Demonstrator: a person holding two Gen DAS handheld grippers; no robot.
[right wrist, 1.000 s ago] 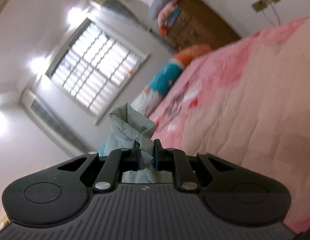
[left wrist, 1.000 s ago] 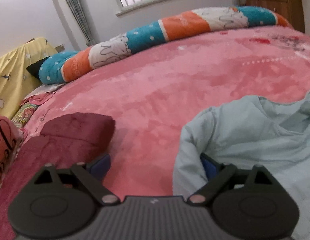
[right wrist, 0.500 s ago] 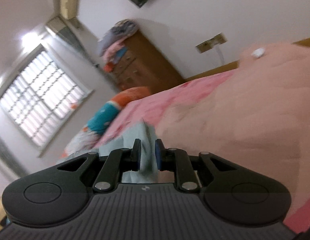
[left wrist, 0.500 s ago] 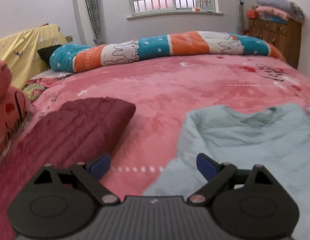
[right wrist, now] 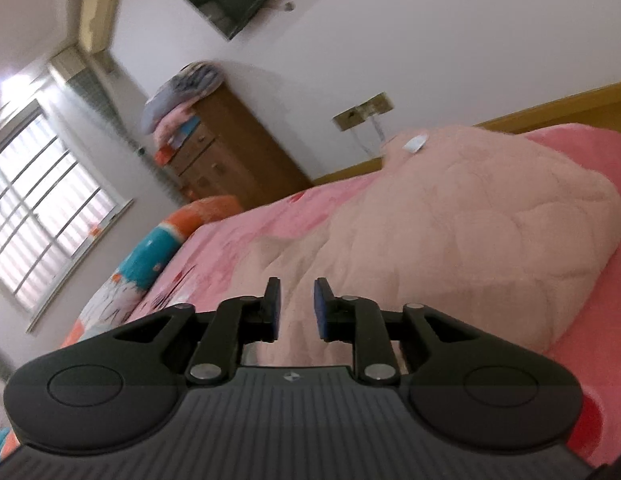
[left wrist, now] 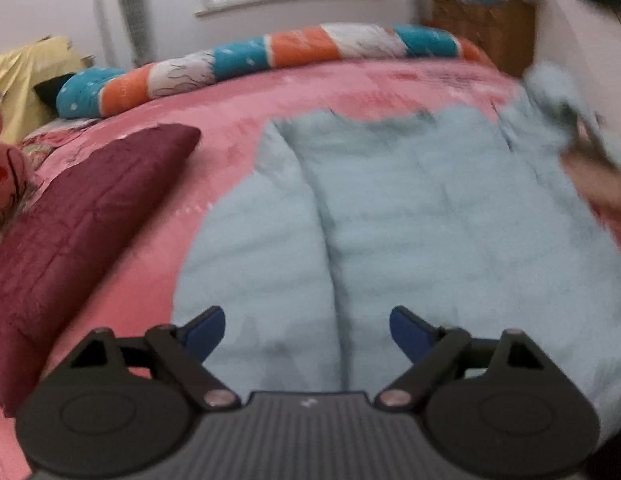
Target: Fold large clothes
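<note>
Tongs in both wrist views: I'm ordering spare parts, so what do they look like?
The left tongs and the right tongs match: a black ribbed body, two rounded lobes each with a disc, black linkage arms with silver pivot pins, blue pads on the fingertips, and a small pale mark at the body's centre. No cables or sleeves are visible.

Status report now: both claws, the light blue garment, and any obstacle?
Left claw closing, nothing gripped, over light blue garment. Right claw opening, empty. Garment spread on bed. Maroon cushion lies beside it, apart.
</note>
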